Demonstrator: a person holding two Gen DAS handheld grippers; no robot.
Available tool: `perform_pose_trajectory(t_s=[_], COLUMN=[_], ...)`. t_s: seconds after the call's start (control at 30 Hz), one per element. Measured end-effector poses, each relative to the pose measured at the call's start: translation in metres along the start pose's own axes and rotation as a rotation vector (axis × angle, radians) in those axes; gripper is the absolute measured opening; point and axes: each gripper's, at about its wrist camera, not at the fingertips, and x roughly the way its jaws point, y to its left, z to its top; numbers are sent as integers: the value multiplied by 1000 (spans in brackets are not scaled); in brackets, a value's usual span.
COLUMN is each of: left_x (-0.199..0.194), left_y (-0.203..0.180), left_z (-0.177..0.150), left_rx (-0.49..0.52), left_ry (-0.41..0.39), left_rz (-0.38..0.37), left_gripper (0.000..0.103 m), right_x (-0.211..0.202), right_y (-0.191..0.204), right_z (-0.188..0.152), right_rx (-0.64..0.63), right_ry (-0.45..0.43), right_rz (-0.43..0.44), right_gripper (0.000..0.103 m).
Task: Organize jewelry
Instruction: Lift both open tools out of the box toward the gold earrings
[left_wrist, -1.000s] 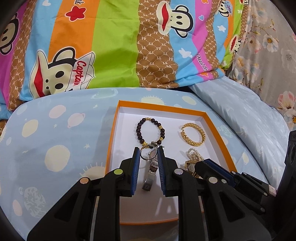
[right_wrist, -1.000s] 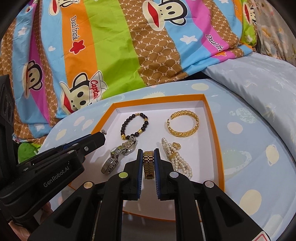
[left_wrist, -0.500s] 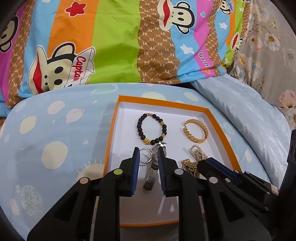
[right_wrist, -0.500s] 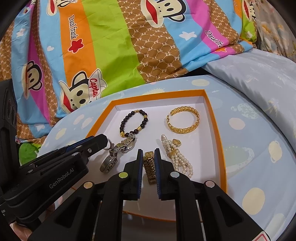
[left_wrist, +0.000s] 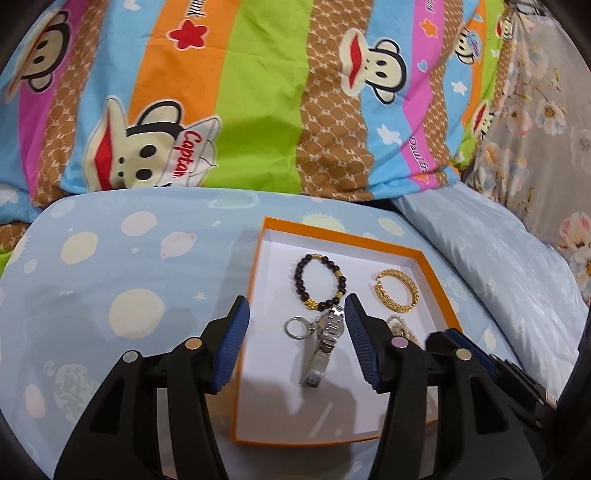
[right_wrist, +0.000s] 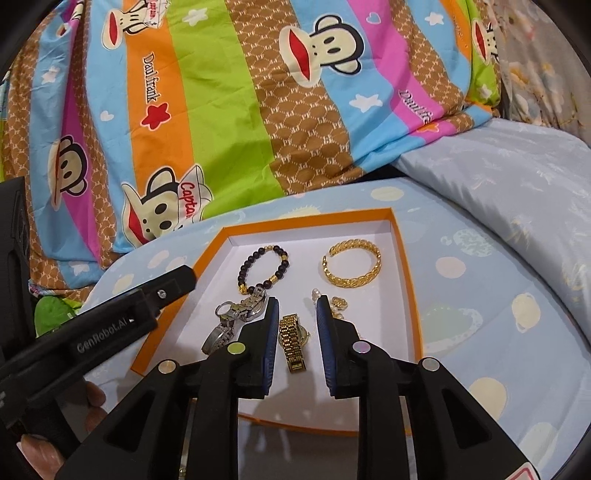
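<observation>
The left gripper (left_wrist: 297, 314) is opening, its jaws clear of the silver watch (left_wrist: 325, 341) lying between them. The right gripper (right_wrist: 295, 314) is opening around the gold watch (right_wrist: 292, 341). Both watches lie in the orange box (right_wrist: 410, 280); the beaded bracelet (left_wrist: 319, 282) sits at twelve o'clock, the gold bangle (left_wrist: 397, 290) at two.

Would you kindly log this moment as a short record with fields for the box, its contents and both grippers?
box: orange box, white inside, on blue cloth
far row: dark bead bracelet, gold bangle
near row: silver watch with ring, gold watch, pearl bracelet
left gripper: jaws opening, silver watch lying between, pads clear of it
right gripper: jaws opening, gold watch lying between, untouched
</observation>
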Motion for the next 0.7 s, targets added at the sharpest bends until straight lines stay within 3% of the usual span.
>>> perform_pose_trajectory(t_s=[0.27,0.7], left_x=[-43,-100], left_y=[28,57], left_z=[-27,-89], left_rx=[-17,-26], left_ry=[-7,69], left_rz=[51,95], left_gripper=[52,52], right_x=[-38,-73], right_y=[-3,20], right_z=[-32,-79], right_rx=[9,14], right_ry=[29,98], right_rz=[14,55], right_gripper=[21,21])
